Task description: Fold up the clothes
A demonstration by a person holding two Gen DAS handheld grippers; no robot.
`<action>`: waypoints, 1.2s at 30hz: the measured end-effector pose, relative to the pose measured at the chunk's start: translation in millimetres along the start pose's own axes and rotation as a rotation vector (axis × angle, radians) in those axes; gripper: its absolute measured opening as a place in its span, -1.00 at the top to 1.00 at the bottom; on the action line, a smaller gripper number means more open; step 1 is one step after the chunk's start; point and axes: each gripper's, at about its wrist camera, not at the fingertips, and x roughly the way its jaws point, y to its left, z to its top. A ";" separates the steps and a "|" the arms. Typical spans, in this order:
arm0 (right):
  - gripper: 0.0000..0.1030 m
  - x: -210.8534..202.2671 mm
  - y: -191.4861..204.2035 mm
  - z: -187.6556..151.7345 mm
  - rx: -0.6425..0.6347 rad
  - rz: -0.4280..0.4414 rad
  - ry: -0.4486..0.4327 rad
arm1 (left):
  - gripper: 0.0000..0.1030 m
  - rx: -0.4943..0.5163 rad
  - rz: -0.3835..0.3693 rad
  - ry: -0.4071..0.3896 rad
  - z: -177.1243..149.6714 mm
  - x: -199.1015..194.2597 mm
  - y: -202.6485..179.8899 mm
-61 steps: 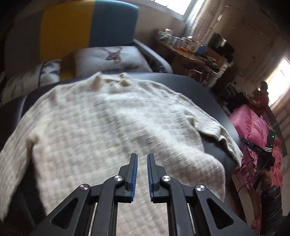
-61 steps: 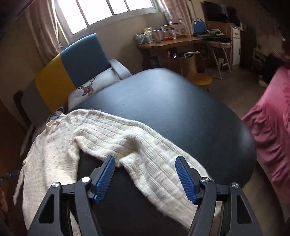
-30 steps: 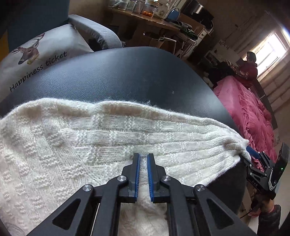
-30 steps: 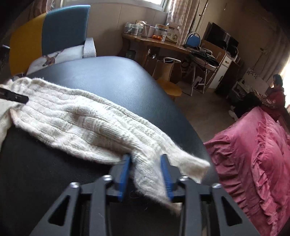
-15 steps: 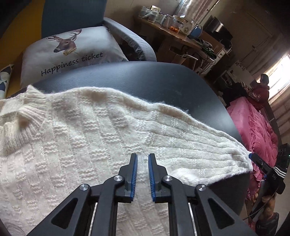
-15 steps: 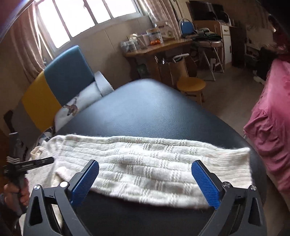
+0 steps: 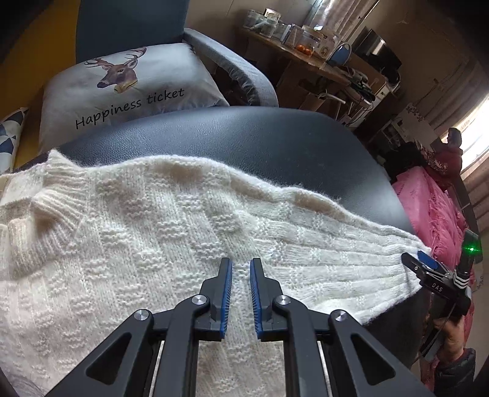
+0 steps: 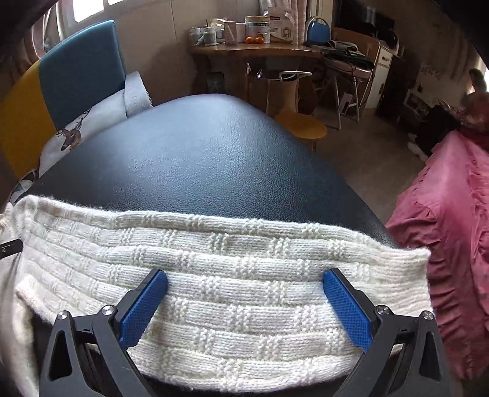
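Right wrist view: right gripper (image 8: 244,302), shut on the sleeve (image 8: 232,268) a second ago, now gapes over it laid straight (left gripper (image 7: 240,276) nearly closed, empty), so folding can follow.

Daylight comes from a window (image 7: 476,134) blown out white at the right edge of the left wrist view, and from panes (image 8: 88,6) at the top left of the right wrist view. It leaves a soft sheen on the dark bench (image 8: 198,158). Room corners stay dim. Both views bow strongly at the edges, with black vignetting. The sweater (image 7: 137,238) knit is sharp; far furniture is soft.
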 end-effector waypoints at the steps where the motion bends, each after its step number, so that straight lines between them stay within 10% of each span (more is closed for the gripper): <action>1: -1.00 -2.6 -1.4 2.6 0.005 -0.002 -0.003 | 0.79 0.001 -0.009 -0.022 1.2 -7.0 3.3; 9: -1.00 -49.4 109.5 25.6 -0.193 0.542 -0.037 | 0.79 0.100 0.014 -0.089 20.0 -30.9 12.3; 14: -1.00 -2.2 156.6 25.7 -0.234 0.424 0.112 | 0.79 0.075 0.197 -0.023 29.8 0.1 35.2; 27: -1.00 4.7 143.4 36.1 -0.120 0.387 0.008 | 0.79 -0.131 0.058 -0.125 -3.9 -47.6 62.3; 34: -1.00 -60.2 183.6 4.9 -0.166 0.763 0.056 | 0.77 -0.200 0.056 -0.194 -93.2 -125.3 92.0; 36: -1.00 -56.9 191.0 -6.3 -0.167 0.751 0.094 | 0.77 -0.230 0.072 -0.213 -121.6 -142.9 101.5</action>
